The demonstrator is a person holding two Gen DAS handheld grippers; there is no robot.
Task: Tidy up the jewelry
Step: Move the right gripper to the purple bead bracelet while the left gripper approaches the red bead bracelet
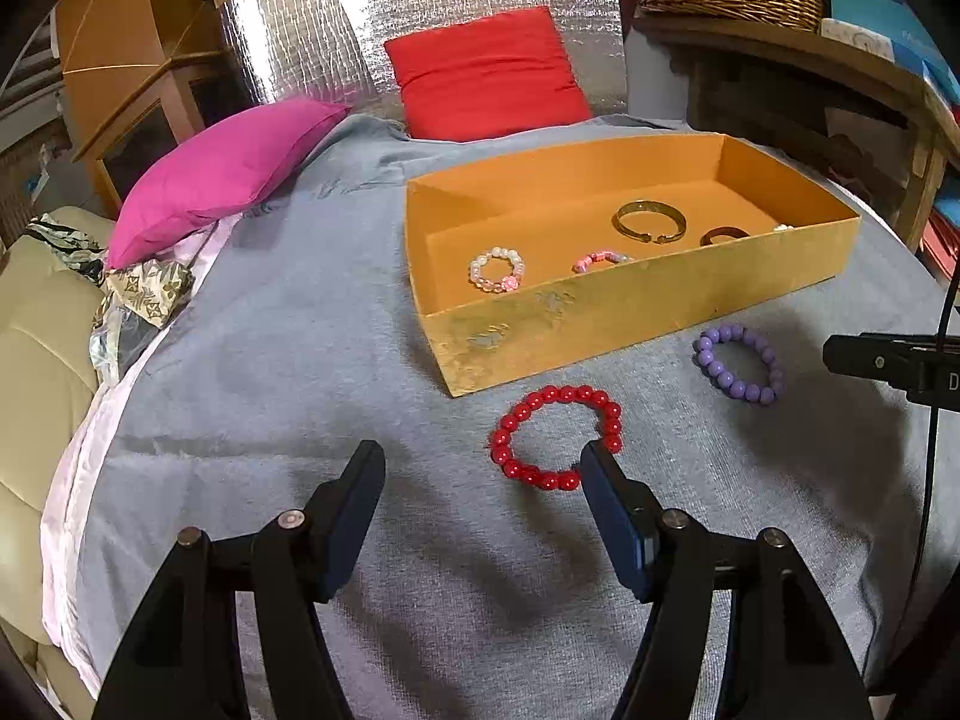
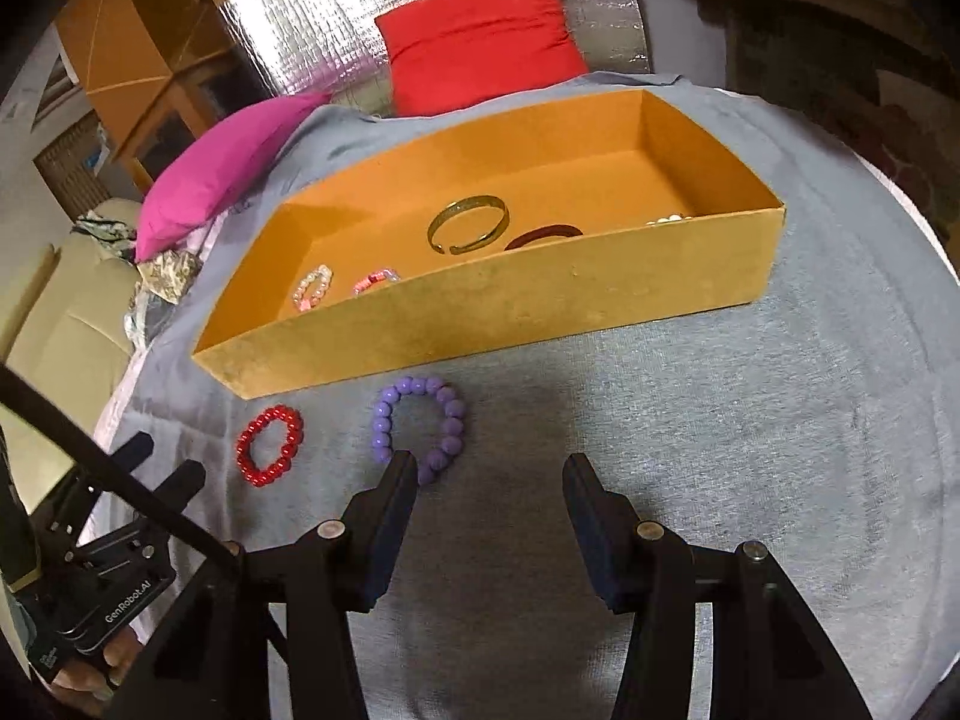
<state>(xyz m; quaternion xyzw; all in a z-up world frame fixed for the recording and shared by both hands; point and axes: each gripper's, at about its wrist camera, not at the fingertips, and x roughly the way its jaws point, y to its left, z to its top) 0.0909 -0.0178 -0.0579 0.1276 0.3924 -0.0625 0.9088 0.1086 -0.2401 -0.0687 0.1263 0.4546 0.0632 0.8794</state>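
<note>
A: Starting left: the left gripper (image 1: 483, 468) is spread wide and holds nothing. The red bracelet (image 1: 555, 437) lies flat on the grey blanket (image 1: 270, 360), just ahead and to its right, by the right fingertip.

B: And the right gripper (image 2: 489, 471)?

A: Also wide open and empty. The purple bracelet (image 2: 420, 426) lies by its left fingertip. The orange box (image 2: 480, 324) sits just beyond both.

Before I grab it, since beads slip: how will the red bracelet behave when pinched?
The red bead bracelet probably flexes, being separate round beads. Its glossy beads may slip from the open left tool. It lies flat on cloth, so rolling seems unlikely.
</note>
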